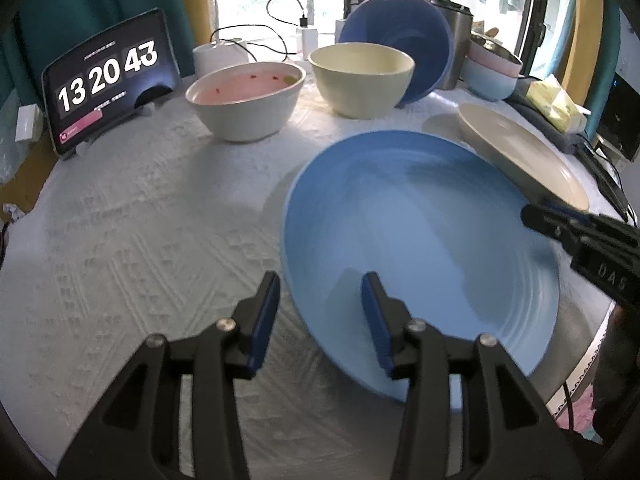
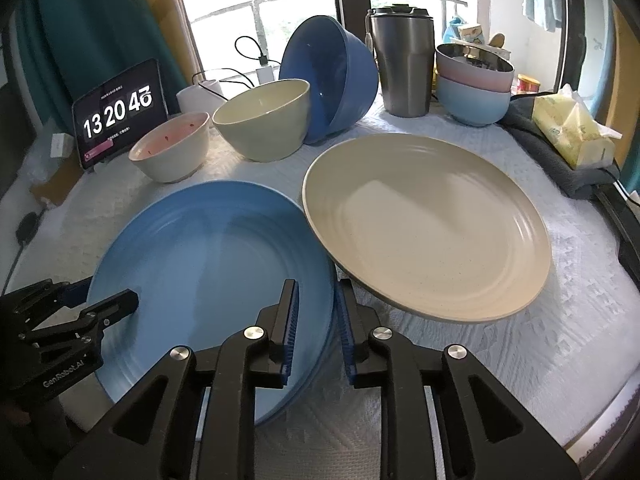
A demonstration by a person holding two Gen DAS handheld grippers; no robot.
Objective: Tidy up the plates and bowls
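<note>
Inspection of the bench (image 1: 140,220), which was covered with a white textured cloth, read from left to right.

Far ahead and left of the left gripper (image 1: 320,280) a tablet (image 1: 108,80) stood propped, showing a clock. Ahead of its jaws sat a white bowl with a pink inside (image 1: 246,96), and right of that a pale green bowl (image 1: 360,80). A dark blue bowl (image 1: 400,40) was tipped on its side against the green one.

The left gripper's jaws were spread. They straddled the near-left rim of the blue plate (image 1: 420,240), one finger outside the rim and one over the plate. I saw a clear gap at both pads, so nothing was pinched.

The blue plate lay flat on the bench between the two grippers. The right gripper (image 2: 317,284) stood at the plate's right rim. Its jaws were parted a little with the rim between them. The pads did not appear to press on it.

Just ahead and right of the right jaws lay a beige plate (image 2: 432,232). Its left edge overlapped the blue plate's rim, and the beige plate looked slightly tilted.

Well beyond it stood a steel tumbler (image 2: 402,60). Right of the tumbler was a stack of bowls (image 2: 474,84), pink over light blue. Furthest right lay a yellow tissue pack (image 2: 572,132).
</note>
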